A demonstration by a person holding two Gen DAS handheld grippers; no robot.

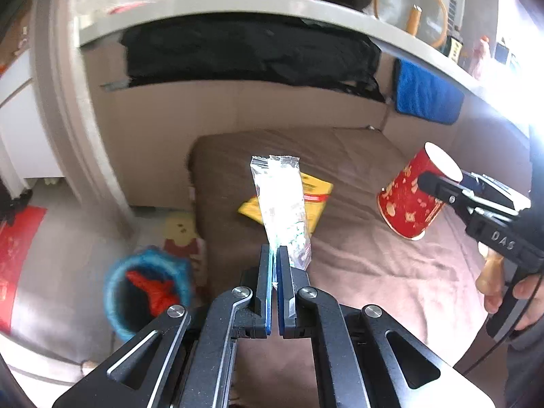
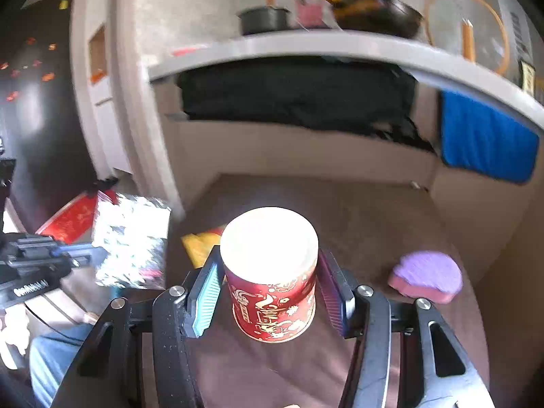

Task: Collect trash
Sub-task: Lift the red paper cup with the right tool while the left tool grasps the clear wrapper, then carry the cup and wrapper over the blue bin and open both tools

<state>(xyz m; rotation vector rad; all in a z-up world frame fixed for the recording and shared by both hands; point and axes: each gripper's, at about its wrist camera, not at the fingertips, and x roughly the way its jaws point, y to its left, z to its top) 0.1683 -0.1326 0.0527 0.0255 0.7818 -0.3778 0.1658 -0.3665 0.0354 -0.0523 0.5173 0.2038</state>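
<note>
Left wrist view, nearest: left gripper [image 1: 274,255] has its jaws pinched nearly together on the lower end of a clear plastic wrapper [image 1: 280,200], which stands up from the pads, held above the brown cushion [image 1: 357,272].
Right wrist view, nearest: right gripper [image 2: 268,272] has its jaws wide, pressing both sides of a red paper cup [image 2: 270,282]; cup is upside down, white base toward the camera, lifted off the cushion.
Down left: blue bin [image 1: 146,292] on the floor beside the cushion, something red already inside.
Further out: yellow packet [image 1: 316,200] lies on the cushion, not yet collected; purple sponge [image 2: 426,277] lies to the right.
Risk, wrapper: thin film gripped by one end only; it may slip or flutter past the bin.
Risk, cup: soft wall may crush or squirt out if squeezed harder.
</note>
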